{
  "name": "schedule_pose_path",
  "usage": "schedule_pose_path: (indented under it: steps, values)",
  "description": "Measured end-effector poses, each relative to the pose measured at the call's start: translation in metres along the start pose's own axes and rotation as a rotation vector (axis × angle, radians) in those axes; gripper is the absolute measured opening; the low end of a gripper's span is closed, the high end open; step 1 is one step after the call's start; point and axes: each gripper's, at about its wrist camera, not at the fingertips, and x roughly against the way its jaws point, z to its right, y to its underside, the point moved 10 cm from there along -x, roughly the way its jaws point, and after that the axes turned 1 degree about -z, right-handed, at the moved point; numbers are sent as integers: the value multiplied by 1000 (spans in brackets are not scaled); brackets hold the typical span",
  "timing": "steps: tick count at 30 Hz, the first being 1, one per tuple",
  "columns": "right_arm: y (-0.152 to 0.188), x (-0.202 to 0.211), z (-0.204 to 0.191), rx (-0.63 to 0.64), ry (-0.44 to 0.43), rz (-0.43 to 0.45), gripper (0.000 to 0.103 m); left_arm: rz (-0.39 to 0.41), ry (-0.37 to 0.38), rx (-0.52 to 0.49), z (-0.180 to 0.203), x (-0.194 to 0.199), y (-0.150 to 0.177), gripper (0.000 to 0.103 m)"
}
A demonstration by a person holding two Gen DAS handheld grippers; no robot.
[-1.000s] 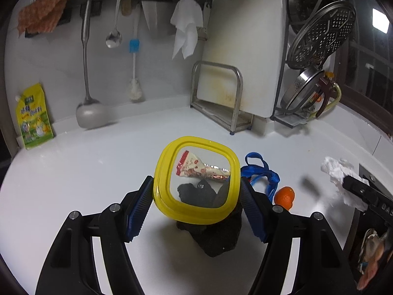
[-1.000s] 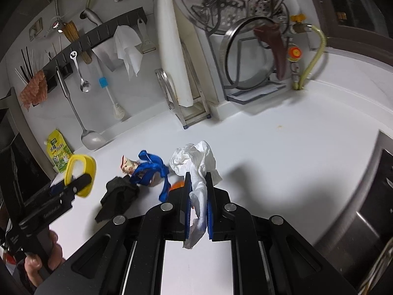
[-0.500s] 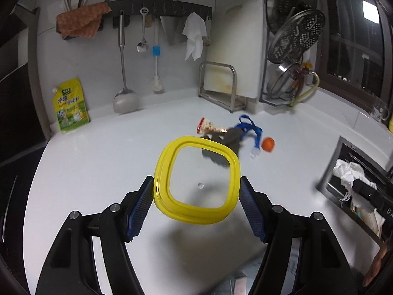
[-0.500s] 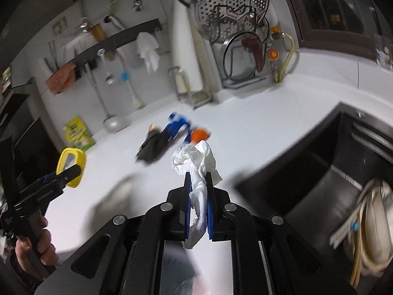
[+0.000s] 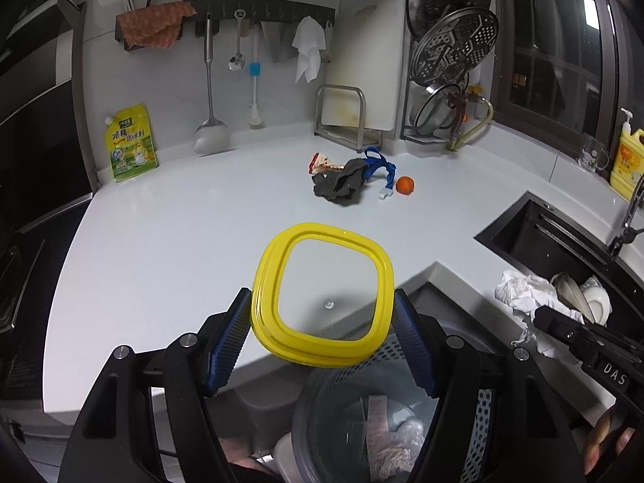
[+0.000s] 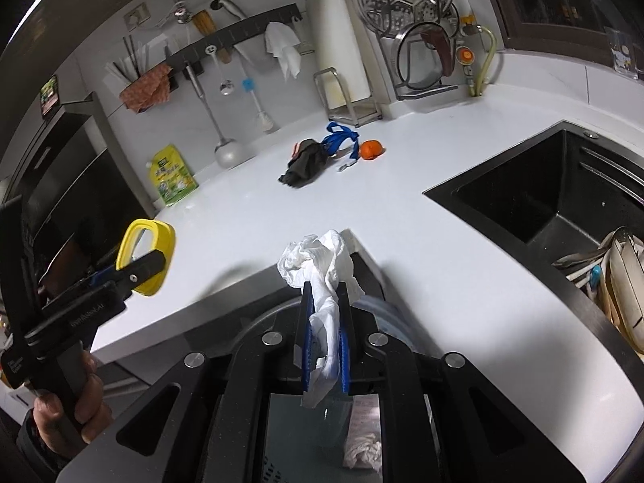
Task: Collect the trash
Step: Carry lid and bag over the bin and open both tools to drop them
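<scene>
Both hands have drawn back from the far litter to the near worktop [image 5: 169, 241] edge. From the left wrist, the left tongs [image 5: 322, 346], angled downward, clamp one yellow-rimmed lid [image 5: 324, 294] above a mesh bin [image 5: 479, 414]. Far off lie one black rag [image 5: 340, 181], one blue strap [image 5: 376, 163], one orange [image 5: 404, 184] and one wrapper [image 5: 320, 162].

From the right wrist, the right tongs [image 6: 325, 346], angled downward, pinch one white crumpled tissue [image 6: 318, 261] over the bin's opening; the sink [image 6: 535, 205] lies right.

On the surface [image 5: 169, 241], the rag [image 5: 340, 183] lies between the wrapper [image 5: 320, 162] and orange [image 5: 404, 184] (lanyard [image 5: 378, 165] behind); sink [image 5: 555, 241] right.
</scene>
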Motion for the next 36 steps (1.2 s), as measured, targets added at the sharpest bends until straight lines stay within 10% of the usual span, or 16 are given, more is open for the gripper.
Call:
schedule_pose_path:
  steps: [17, 36]
  values:
    - [64, -8, -9, 31, 27, -109, 11, -116, -13, -64, 12, 9, 81, 67]
    - [83, -24, -4, 18, 57, -156, 11, -153, -17, -34, 8, -4, 101, 67]
